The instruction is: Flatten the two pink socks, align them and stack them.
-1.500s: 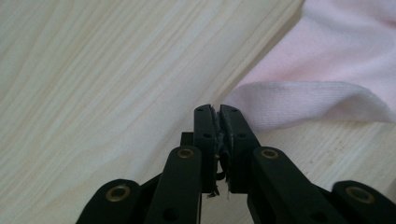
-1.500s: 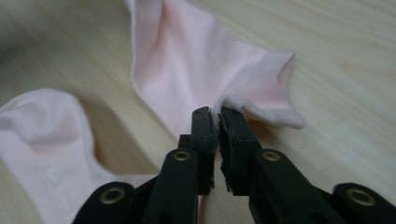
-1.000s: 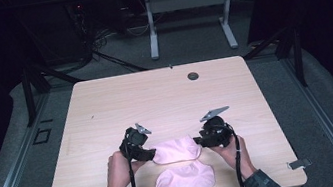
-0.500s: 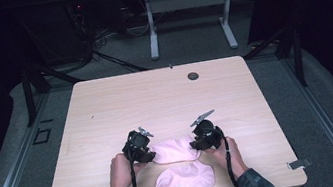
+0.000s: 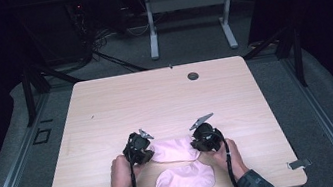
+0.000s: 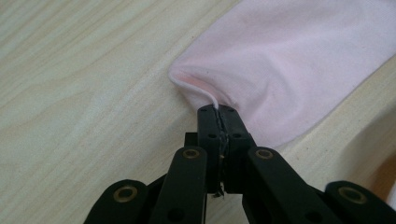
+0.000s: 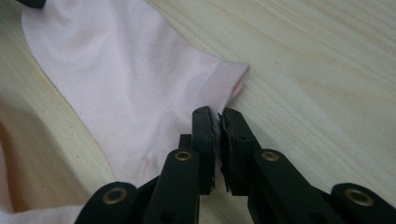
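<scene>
Two pale pink socks lie near the table's front edge. The farther sock (image 5: 176, 149) stretches flat between my two grippers. In the left gripper view my left gripper (image 6: 218, 112) is shut on a raised fold at the rounded end of this sock (image 6: 289, 60). In the right gripper view my right gripper (image 7: 218, 116) pinches the cuff edge of the same sock (image 7: 121, 79), jaws almost together. In the high view the left gripper (image 5: 149, 152) and right gripper (image 5: 196, 145) face each other across it. The nearer sock (image 5: 185, 178) lies flat between the person's hands, untouched.
The light wooden table (image 5: 155, 100) has a dark round grommet (image 5: 193, 75) near its far edge. Both hands rest close to the front edge. White legs of another table (image 5: 152, 30) stand on the floor beyond.
My right gripper has moved left, in to the sock's cuff end. The left gripper has stayed at the other end of the sock.
</scene>
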### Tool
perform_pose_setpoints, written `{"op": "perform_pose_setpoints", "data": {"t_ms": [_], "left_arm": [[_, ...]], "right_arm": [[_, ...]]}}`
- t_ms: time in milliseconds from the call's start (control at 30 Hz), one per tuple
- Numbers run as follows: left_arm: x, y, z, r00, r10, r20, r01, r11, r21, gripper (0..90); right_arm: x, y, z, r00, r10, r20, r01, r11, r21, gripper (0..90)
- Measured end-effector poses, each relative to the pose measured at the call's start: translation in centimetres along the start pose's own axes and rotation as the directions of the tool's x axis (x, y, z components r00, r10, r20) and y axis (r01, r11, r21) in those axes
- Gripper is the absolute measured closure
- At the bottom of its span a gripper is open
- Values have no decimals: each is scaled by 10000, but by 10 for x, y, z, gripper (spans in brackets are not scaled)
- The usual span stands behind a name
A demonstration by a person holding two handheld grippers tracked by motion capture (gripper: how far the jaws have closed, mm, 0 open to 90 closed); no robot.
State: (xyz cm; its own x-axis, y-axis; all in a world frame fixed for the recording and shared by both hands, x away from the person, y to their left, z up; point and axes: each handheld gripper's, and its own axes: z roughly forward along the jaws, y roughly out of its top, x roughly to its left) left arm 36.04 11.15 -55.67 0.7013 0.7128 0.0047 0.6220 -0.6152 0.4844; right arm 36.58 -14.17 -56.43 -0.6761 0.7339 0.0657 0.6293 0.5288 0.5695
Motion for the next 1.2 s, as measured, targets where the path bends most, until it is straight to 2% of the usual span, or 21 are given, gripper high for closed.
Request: {"op": "perform_pose_setpoints", "data": {"t_ms": [200,233,267,300,367,400,467,533,567,600,633,700,833,933,1000,1033,1067,1100,1200], "left_arm": [[3,-3,-5,9998,-125,146,130,9992,-372,893],[4,-3,-12,9991,-300,304,318,9977,-598,893],[4,-3,-12,9991,-300,304,318,9977,-598,893],[4,-3,-21,9983,-373,451,410,9958,-821,893],[4,-4,-26,9976,-424,544,474,9945,-938,892],[1,-4,-37,9975,-431,562,498,9910,-1245,892],[-1,-5,-42,9970,-439,645,526,9888,-1400,892],[-7,-7,-52,9969,-414,662,521,9843,-1686,892],[-11,-8,-57,9971,-408,648,521,9818,-1828,892],[-14,-9,-61,9971,-366,661,491,9790,-1980,892],[-17,-11,-65,9965,-401,728,546,9761,-2103,892],[-26,-18,-75,9961,-305,829,493,9709,-2344,891],[-33,-25,-79,9931,-352,1114,622,9665,-2490,891],[-46,-37,-79,9920,-294,1228,601,9654,-2538,891],[-49,-40,-78,9920,-205,1247,516,9663,-2521,891],[-56,-48,-76,9915,-134,1292,450,9685,-2449,891],[-56,-48,-76,9915,-134,1292,450,9685,-2449,891],[-61,-55,-72,9918,-118,1270,415,9715,-2333,891],[-63,-61,-67,9913,-162,1305,451,9741,-2217,891]], "right_arm": [[-2,-1,-3,9999,132,-37,-132,9998,-136,853],[-3,-1,-9,9999,124,-23,-125,9996,-271,854],[-3,0,-13,10000,86,11,-86,9991,-413,853],[-2,1,-19,10000,83,-2,-83,9989,-452,853],[-2,2,-25,9999,128,-5,-128,9983,-569,853],[-1,3,-39,9999,141,-28,-143,9973,-718,853],[0,3,-45,9999,105,-52,-109,9963,-857,853],[5,2,-64,10000,-36,-32,32,9940,-1090,852],[5,2,-64,10000,-36,-32,32,9940,-1090,852],[9,0,-75,9999,-104,-11,102,9928,-1190,852],[9,0,-75,9999,-104,-11,102,9928,-1190,852],[13,-6,-88,9999,-142,-94,129,9928,-1191,851],[18,-14,-96,9995,-224,-208,199,9933,-1142,851],[24,-26,-102,9990,-265,-351,229,9948,-997,850],[26,-30,-102,9992,-214,-326,178,9941,-1066,850],[28,-36,-102,9989,-252,-405,213,9953,-947,850],[28,-36,-102,9989,-252,-405,213,9953,-947,850],[30,-42,-100,9986,-162,-508,119,9965,-827,850],[32,-47,-97,9978,-137,-652,91,9975,-702,850]]}}
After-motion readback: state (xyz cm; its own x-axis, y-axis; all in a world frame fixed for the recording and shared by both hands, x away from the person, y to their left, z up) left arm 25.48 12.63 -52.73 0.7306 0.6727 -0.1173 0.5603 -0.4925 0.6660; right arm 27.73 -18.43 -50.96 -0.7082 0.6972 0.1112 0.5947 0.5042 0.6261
